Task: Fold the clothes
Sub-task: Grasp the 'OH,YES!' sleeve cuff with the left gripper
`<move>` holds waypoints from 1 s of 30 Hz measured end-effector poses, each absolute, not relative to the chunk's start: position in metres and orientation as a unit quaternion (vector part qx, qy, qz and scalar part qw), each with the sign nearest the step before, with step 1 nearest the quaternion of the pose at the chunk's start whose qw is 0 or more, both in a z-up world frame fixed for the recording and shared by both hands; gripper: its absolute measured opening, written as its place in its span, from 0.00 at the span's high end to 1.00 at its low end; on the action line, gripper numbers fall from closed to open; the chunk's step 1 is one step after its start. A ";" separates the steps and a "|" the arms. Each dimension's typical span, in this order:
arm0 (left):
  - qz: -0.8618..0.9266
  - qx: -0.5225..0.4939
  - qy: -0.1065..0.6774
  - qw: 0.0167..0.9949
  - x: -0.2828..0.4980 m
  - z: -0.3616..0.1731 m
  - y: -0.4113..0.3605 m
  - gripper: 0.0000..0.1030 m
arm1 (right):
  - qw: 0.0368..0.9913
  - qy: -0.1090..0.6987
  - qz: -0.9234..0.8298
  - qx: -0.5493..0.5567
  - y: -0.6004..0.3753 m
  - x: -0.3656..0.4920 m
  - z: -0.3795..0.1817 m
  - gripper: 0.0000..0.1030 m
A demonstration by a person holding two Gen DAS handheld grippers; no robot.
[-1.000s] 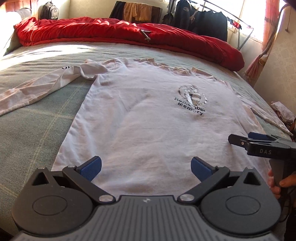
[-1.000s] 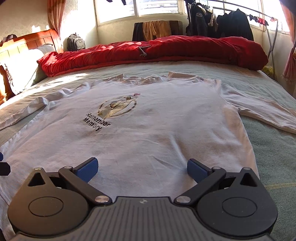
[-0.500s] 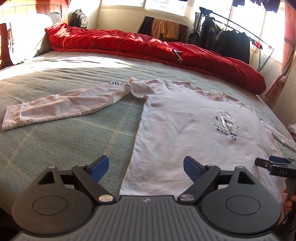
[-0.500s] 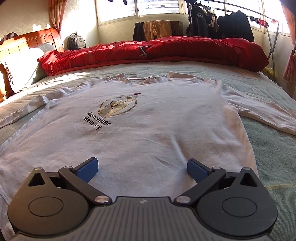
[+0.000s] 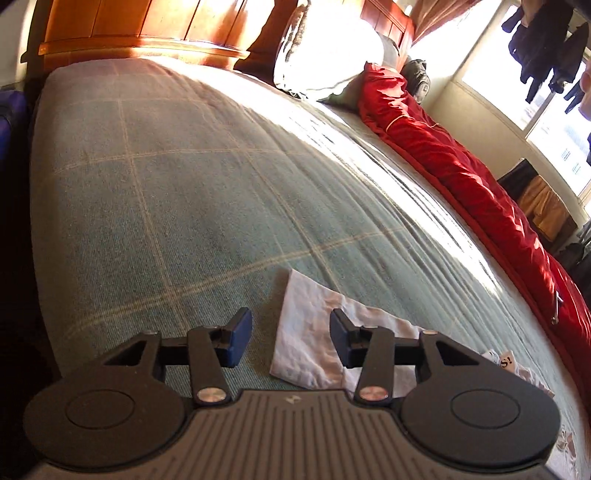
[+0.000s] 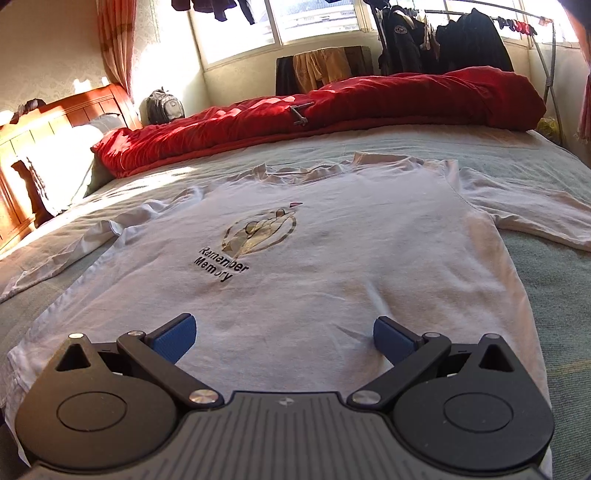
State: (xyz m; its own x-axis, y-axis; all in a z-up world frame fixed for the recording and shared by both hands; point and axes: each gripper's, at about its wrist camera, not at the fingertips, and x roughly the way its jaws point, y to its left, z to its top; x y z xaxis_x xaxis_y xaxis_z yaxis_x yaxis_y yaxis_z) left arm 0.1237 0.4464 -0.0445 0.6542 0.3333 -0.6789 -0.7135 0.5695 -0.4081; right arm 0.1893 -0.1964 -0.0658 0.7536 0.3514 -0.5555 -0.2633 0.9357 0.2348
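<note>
A white long-sleeved shirt (image 6: 332, 266) with a "Remember Memory" print lies flat, front up, on the green checked bed cover (image 6: 554, 295), sleeves spread to both sides. My right gripper (image 6: 284, 338) is open and empty, low over the shirt's hem. My left gripper (image 5: 291, 338) is open and empty over the cuff end of the left sleeve (image 5: 314, 339). The cuff lies between the fingers, nearer the right fingertip (image 5: 338, 326). I cannot tell if it touches.
A red duvet (image 6: 332, 110) is bunched along the far side of the bed. A pillow (image 5: 328, 48) and wooden headboard (image 5: 129, 29) stand at the head end. A clothes rack with dark garments (image 6: 461, 40) stands by the window. A backpack (image 6: 164, 105) sits behind the bed.
My left gripper has swung left from the shirt's hem out to the end of the left sleeve. Its jaws have narrowed somewhat. My right gripper has stayed over the hem.
</note>
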 end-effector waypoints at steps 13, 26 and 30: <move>0.269 -0.187 0.360 0.874 0.183 -0.064 0.449 0.43 | 0.914 0.251 0.312 0.066 -0.149 0.167 -0.052 0.00; 0.267 -0.137 0.314 0.901 0.180 -0.034 0.424 0.95 | 0.914 0.197 0.349 -0.066 -0.114 0.135 -0.047 0.00; 0.287 -0.150 0.307 0.895 0.179 -0.025 0.438 0.95 | 0.915 0.208 0.343 -0.041 -0.121 0.142 -0.049 0.00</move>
State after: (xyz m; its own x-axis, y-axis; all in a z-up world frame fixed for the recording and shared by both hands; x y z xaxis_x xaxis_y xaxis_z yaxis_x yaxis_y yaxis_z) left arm 0.1793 0.4382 -0.0252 0.6463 0.4212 -0.6363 -0.6059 0.7902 -0.0924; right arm 0.1419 -0.1208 -0.0490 0.6774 0.6108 -0.4098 -0.6453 0.7609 0.0674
